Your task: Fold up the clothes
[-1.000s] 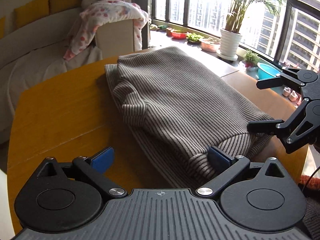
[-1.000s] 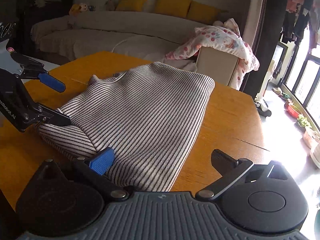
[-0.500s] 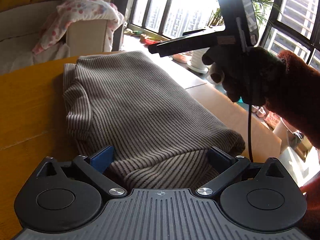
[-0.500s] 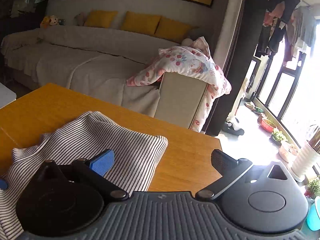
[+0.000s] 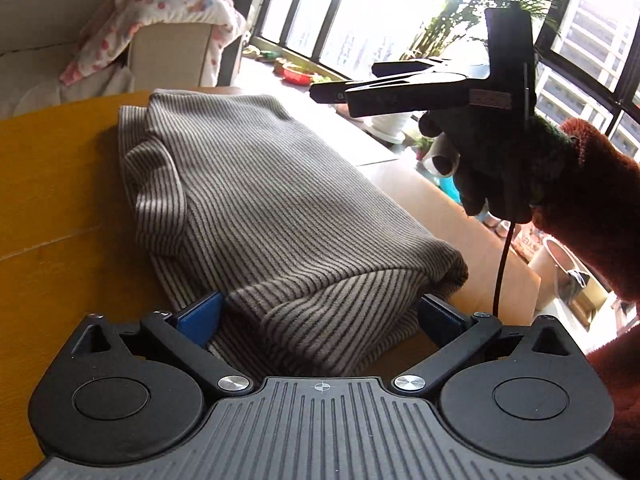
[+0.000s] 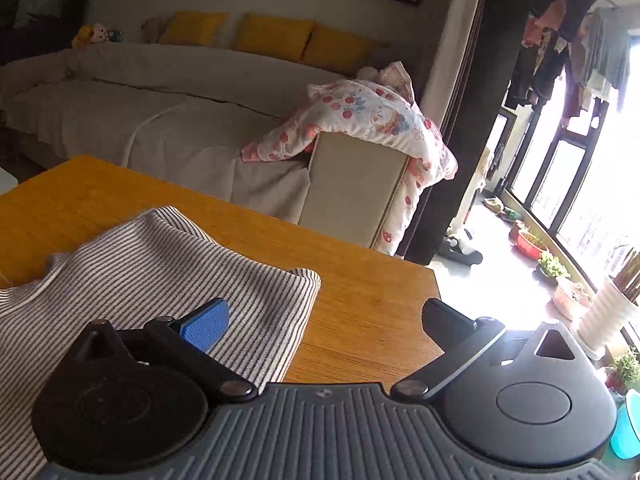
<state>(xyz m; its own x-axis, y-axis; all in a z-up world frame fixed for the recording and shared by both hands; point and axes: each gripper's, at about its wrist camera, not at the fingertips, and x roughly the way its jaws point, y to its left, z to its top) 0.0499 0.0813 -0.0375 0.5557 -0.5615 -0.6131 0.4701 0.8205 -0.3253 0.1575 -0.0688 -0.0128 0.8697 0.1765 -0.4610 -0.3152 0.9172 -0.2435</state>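
Observation:
A folded grey striped sweater (image 5: 264, 208) lies on the wooden table (image 5: 60, 208). My left gripper (image 5: 320, 316) is open, its two fingers on either side of the sweater's near folded end, which bulges between them. My right gripper (image 5: 340, 92) is held in a gloved hand above the sweater's right side; in its own view it (image 6: 324, 320) is open and empty, above the sweater's far corner (image 6: 200, 272) and the bare table (image 6: 360, 288).
A sofa with a flowered blanket (image 6: 368, 116) stands beyond the table. Plant pots (image 6: 608, 312) and bowls line the window side on the right. The table's far corner (image 6: 432, 276) is close to my right gripper.
My left gripper has moved in so the sweater's near end sits between its fingers. My right gripper has lifted off the sweater and swung toward the sofa.

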